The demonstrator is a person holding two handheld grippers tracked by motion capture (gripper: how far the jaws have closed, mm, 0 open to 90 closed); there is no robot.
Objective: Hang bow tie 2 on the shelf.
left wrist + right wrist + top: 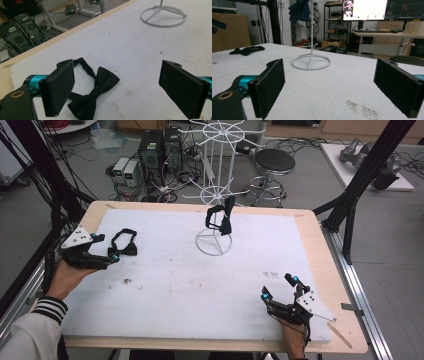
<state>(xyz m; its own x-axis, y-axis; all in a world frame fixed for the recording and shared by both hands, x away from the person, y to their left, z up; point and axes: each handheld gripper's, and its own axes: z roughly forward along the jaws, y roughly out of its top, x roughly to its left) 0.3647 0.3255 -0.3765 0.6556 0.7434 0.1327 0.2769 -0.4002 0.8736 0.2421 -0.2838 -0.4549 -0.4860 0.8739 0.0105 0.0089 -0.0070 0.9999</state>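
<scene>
Two black fabric bow ties are in play: one hangs on the white wire display stand (214,220) near the middle of the white foam mat (200,285), and the other, the black bow tie with its thin neck strap (123,244), lies flat near the mat's far left corner, just ahead of the left gripper (111,258). That gripper stands released, its black padded jaws spread wide; in the left gripper view the bow tie (92,97) lies low between them, nearer the left pad, apparently untouched. The right gripper (280,287) rests at the near right of the mat, jaws likewise parted and holding nothing, well apart from both ties. The tie looks very light and limp, so it should lift with no effort but will droop and swing, and its strap loop will trail and could snag. The firmest hold is probably the centre knot, where the cloth is bunched and thickest; pinching a wing alone would let it fold and slip, and the strap is thin for such broad pads. The mat's left edge and the bare wooden table rim (95,212) lie close beside the tie, so a sideways nudge could push it off. Between the tie and the stand the mat is bare, giving a free path, though the stand's thin wire arms look easy to knock.
</scene>
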